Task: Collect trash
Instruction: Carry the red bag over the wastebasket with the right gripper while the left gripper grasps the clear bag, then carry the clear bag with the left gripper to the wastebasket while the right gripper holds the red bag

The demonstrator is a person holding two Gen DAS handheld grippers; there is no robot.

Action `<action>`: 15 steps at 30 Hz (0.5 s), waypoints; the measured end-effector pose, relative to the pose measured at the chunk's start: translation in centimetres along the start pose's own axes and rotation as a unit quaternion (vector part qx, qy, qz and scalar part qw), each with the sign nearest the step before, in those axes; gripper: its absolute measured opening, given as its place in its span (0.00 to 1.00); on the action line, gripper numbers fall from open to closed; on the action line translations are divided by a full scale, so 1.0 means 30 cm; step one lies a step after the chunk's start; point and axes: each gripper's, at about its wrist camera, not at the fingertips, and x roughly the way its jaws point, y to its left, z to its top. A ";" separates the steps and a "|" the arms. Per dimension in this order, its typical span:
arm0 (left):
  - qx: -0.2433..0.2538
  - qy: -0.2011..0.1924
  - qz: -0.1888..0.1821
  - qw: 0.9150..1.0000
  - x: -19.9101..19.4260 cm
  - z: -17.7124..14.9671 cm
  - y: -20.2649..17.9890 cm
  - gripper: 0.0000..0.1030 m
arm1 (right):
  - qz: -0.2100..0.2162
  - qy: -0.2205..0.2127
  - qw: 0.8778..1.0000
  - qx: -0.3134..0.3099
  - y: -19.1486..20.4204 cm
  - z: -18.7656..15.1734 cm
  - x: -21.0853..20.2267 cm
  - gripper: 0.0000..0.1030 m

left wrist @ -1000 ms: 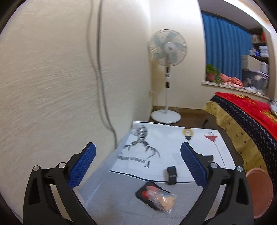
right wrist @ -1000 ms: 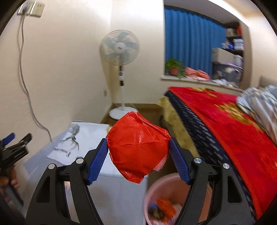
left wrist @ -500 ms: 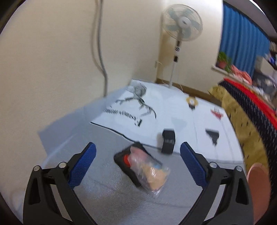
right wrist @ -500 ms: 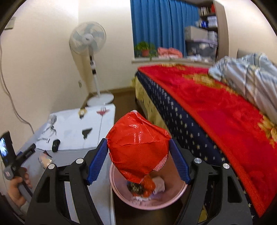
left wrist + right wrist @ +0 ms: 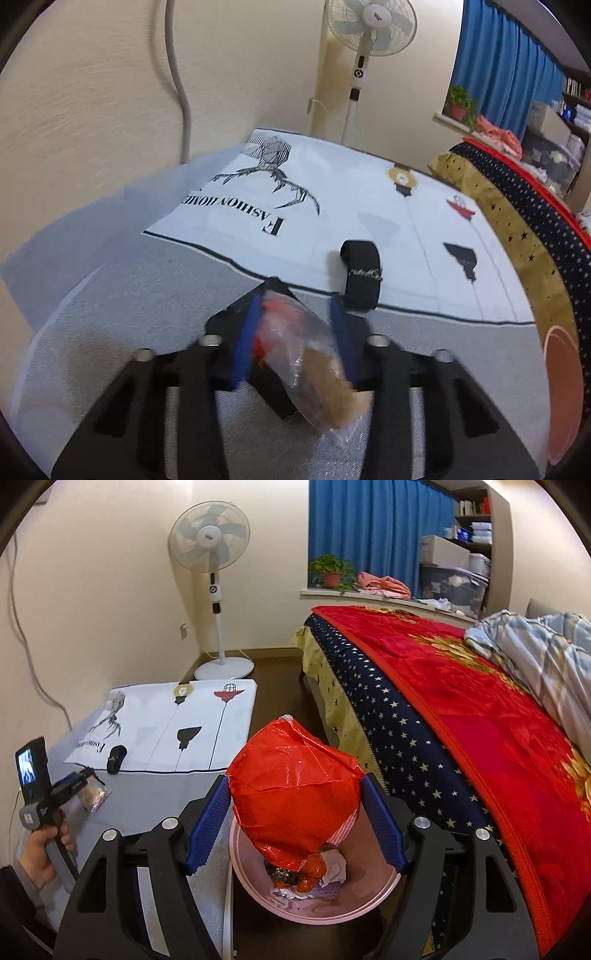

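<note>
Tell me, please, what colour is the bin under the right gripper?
Pink; the bin shows best in the right wrist view, below the red bag.

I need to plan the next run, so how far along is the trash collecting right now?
Done: the pink bin already holds crumpled wrappers. In hand: the right tongs hold a red plastic bag over the bin, not yet dropped, and the left tongs are closed around a clear snack bag on the table. Left: a black tray under that bag and a black band on the white cloth.
</note>
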 end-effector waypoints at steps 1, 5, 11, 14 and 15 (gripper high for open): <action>-0.003 0.000 -0.002 1.000 0.001 0.001 0.004 0.18 | -0.001 0.000 1.000 -0.002 0.003 -0.001 0.001 0.70; 0.004 -0.008 -0.009 1.000 -0.017 0.008 0.003 0.01 | 0.000 0.003 1.000 -0.006 0.009 0.000 0.003 0.70; 0.021 -0.026 -0.013 0.999 -0.121 0.058 -0.040 0.00 | 0.000 -0.013 1.000 -0.015 0.011 0.005 -0.020 0.70; 0.045 -0.036 -0.018 0.998 -0.202 0.082 -0.087 0.00 | 0.006 -0.021 1.000 -0.018 0.015 0.008 -0.041 0.70; 0.056 -0.039 -0.026 0.997 -0.243 0.089 -0.111 0.00 | 0.009 -0.025 0.999 -0.020 0.016 0.008 -0.049 0.70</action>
